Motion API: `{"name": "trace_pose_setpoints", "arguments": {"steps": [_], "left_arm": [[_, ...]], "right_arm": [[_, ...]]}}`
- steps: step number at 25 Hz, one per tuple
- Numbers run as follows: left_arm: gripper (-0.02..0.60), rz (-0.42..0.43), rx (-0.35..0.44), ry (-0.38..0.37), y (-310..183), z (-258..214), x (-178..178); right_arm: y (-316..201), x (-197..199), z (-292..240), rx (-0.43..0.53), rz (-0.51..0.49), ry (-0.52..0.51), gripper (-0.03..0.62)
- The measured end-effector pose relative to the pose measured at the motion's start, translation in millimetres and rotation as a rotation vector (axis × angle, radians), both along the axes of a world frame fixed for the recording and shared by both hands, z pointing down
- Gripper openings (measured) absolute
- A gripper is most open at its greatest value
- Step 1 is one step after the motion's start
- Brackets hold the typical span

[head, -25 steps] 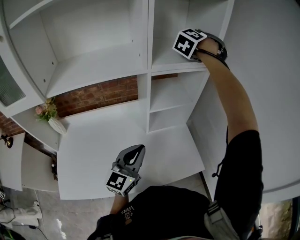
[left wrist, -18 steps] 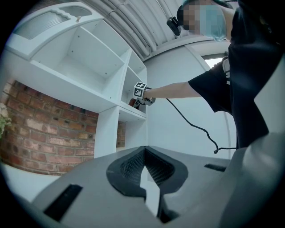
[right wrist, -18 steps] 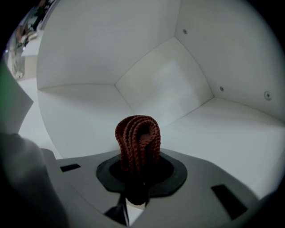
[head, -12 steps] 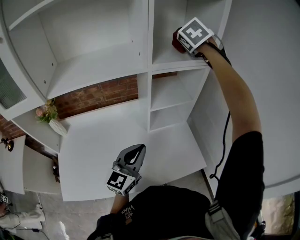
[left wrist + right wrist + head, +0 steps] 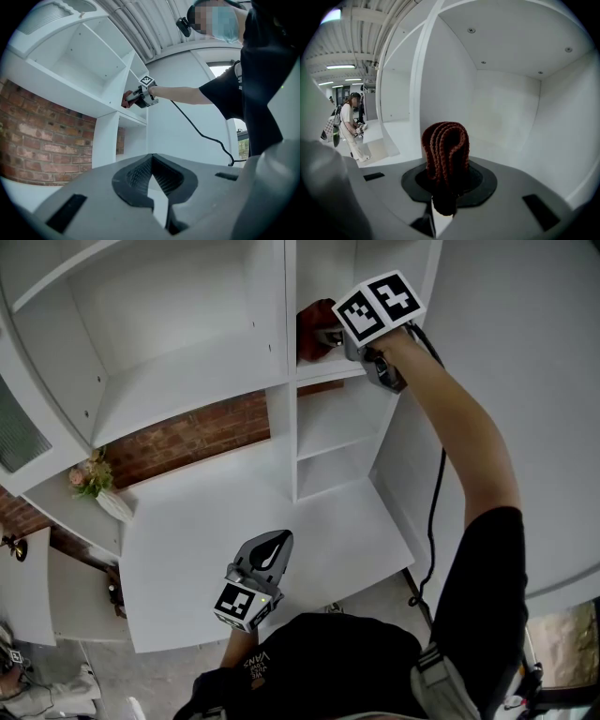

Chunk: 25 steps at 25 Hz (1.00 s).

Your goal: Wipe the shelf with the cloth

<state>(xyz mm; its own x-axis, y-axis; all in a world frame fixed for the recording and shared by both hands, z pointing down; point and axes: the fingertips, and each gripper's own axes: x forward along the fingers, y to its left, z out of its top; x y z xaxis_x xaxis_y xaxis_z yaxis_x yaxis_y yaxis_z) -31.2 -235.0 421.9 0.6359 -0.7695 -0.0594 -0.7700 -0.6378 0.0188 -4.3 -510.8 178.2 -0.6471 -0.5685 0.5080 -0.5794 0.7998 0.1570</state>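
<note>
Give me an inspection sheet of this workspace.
Surface: white shelf, upper right compartment.
Job's things: dark red cloth, folded, near the compartment's left divider.
Clutter: nothing seen.
Grippers: right gripper shut on the cloth inside that compartment; left gripper shut, empty, held low.
Cables: black cable hangs along the right arm.
Surroundings: brick wall; flowers on a lower ledge; a person in the background.

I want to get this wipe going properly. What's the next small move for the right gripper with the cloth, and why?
Probably press the right gripper down so the cloth lies firmly on the shelf board. Its jaws are clamped on the folded cloth, which sits by the compartment's left wall, but the views don't show whether it touches the board.
</note>
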Motion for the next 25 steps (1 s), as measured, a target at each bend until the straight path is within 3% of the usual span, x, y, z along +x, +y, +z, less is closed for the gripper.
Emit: {"name": "trace_pose_setpoints", "arguments": {"steps": [4, 11, 18, 25], "left_arm": [[0.005, 0.016, -0.003, 0.002, 5, 0, -2], [0.005, 0.018, -0.004, 0.015, 5, 0, -5], [0.005, 0.014, -0.007, 0.020, 0, 1, -2], [0.005, 0.031, -0.015, 0.019, -10, 5, 11]], "right_arm": [[15, -13, 8, -0.026, -0.024, 0.001, 0.071], [6, -8, 19, 0.027, 0.007, 0.114, 0.071], [-24, 48, 19, 0.070, 0.133, 0.189, 0.069], [-46, 117, 18, 0.067, 0.258, 0.200, 0.069]]}}
